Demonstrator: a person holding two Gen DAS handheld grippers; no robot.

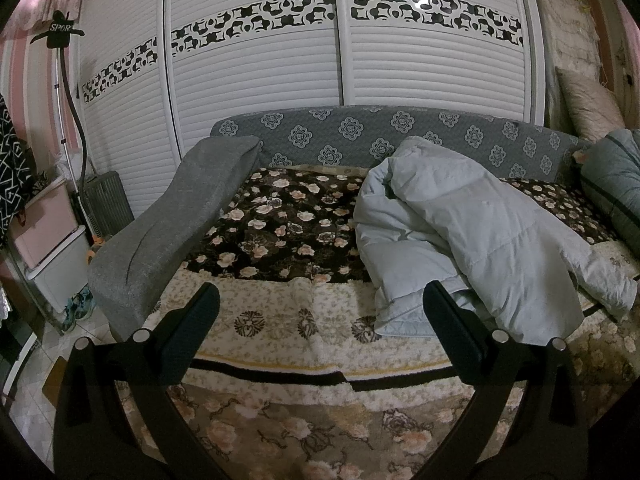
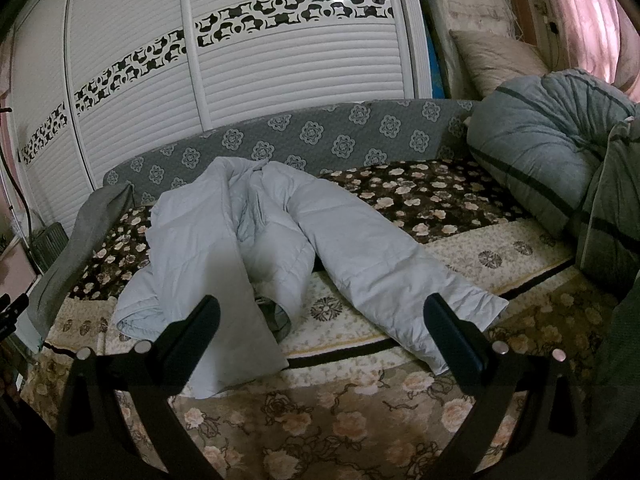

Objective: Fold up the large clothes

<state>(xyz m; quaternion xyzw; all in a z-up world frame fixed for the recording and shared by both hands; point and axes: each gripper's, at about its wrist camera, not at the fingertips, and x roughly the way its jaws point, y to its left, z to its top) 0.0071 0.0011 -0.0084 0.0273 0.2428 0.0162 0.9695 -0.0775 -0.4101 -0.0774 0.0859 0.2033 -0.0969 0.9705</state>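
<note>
A pale blue padded jacket [image 1: 472, 236] lies crumpled on the floral bedspread [image 1: 288, 220], right of centre in the left wrist view. In the right wrist view the same jacket [image 2: 224, 236] spreads with two long parts reaching toward the near edge; one sleeve [image 2: 384, 264] runs to the right. My left gripper [image 1: 320, 332] is open, held above the bed's near edge, left of the jacket's hem. My right gripper [image 2: 320, 332] is open too, hovering just short of the jacket's near ends, with nothing between its fingers.
A grey patterned headboard [image 1: 360, 136] backs the bed, with white louvred wardrobe doors [image 1: 256, 72] behind. A grey folded cloth [image 1: 180, 216] drapes the left end. A rolled grey-blue quilt [image 2: 540, 152] and a pillow [image 2: 492, 60] sit at the right. Storage bins [image 1: 48, 248] stand on the floor at left.
</note>
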